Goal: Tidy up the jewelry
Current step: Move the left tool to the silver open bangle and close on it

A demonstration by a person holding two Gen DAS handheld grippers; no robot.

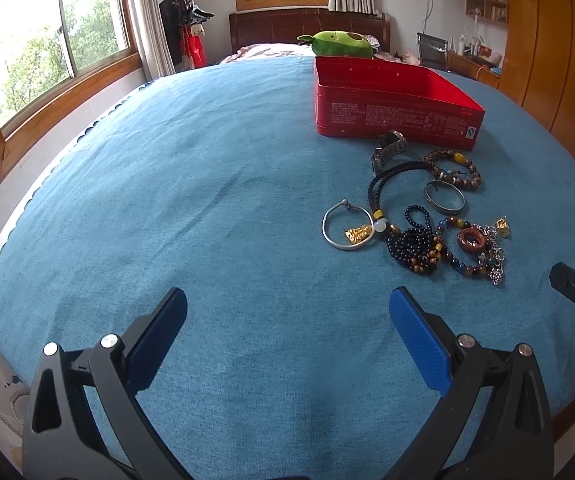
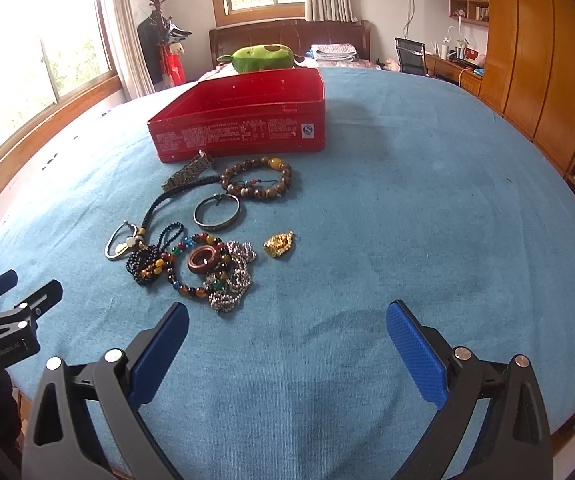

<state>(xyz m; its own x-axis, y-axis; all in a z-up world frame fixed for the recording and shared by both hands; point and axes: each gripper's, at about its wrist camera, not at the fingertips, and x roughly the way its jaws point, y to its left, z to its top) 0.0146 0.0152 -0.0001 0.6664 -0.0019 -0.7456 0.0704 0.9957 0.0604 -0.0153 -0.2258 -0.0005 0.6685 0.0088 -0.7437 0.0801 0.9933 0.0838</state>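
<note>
Both tongs spread and empty, left tongs [image 1: 287, 312] and right tongs [image 2: 287, 324] low in frame; jewelry heap [image 2: 203, 248] left of centre before the open red tin [image 2: 243, 120]: pick the lone gold pendant [image 2: 278, 244] first, avoiding tangled strands.

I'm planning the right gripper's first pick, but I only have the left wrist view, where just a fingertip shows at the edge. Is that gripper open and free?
Observer: Yes. The right gripper is open, with nothing between its blue pads, and it hovers over the blue cloth.
Operator: From here the small gold pendant looks tangled in the silver bead chain. Is it?
Observer: No. The gold pendant lies by itself on the cloth, to the right of the silver bead chain, with bare cloth between them.
</note>
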